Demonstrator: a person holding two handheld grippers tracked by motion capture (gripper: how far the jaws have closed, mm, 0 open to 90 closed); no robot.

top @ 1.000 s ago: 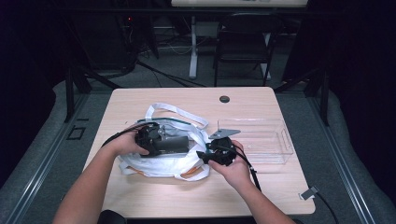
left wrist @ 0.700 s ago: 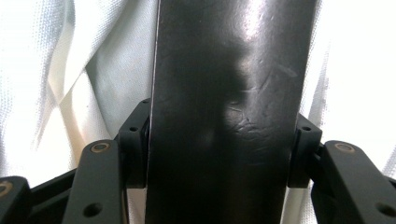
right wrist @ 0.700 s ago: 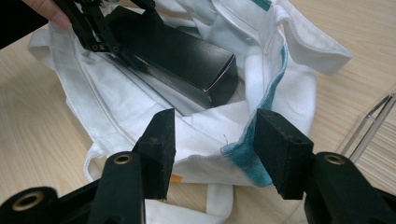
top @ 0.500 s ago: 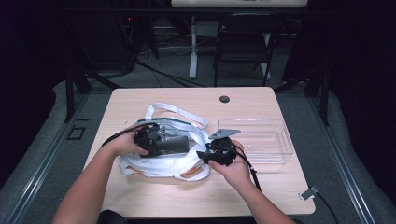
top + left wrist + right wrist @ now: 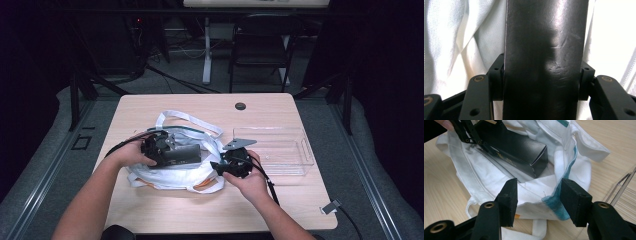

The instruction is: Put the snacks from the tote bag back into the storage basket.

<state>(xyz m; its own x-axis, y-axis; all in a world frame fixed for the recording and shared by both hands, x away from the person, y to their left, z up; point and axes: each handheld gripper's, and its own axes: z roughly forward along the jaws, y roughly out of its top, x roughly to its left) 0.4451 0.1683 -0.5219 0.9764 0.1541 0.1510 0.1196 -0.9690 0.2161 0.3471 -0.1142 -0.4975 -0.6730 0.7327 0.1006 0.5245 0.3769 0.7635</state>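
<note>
A white tote bag (image 5: 165,178) with teal trim lies on the wooden table (image 5: 175,212), its mouth toward my right hand. My left gripper (image 5: 172,153) is shut on a long black box (image 5: 185,154), which lies over the bag's mouth. In the left gripper view the box (image 5: 544,50) stands between both jaws, pads against its sides, with the white bag (image 5: 449,37) behind. My right gripper (image 5: 220,167) sits at the bag's right edge. Seen from the right gripper (image 5: 537,195), the jaws stand apart astride the bag's teal-edged rim (image 5: 554,202), with the box (image 5: 516,147) and left gripper (image 5: 471,135) beyond.
A clear plastic bin (image 5: 306,150) stands on the table just right of my right hand; its edge (image 5: 621,187) shows at the right in the right gripper view. A round cable hole (image 5: 240,106) is near the table's far edge. A chair (image 5: 260,50) stands beyond.
</note>
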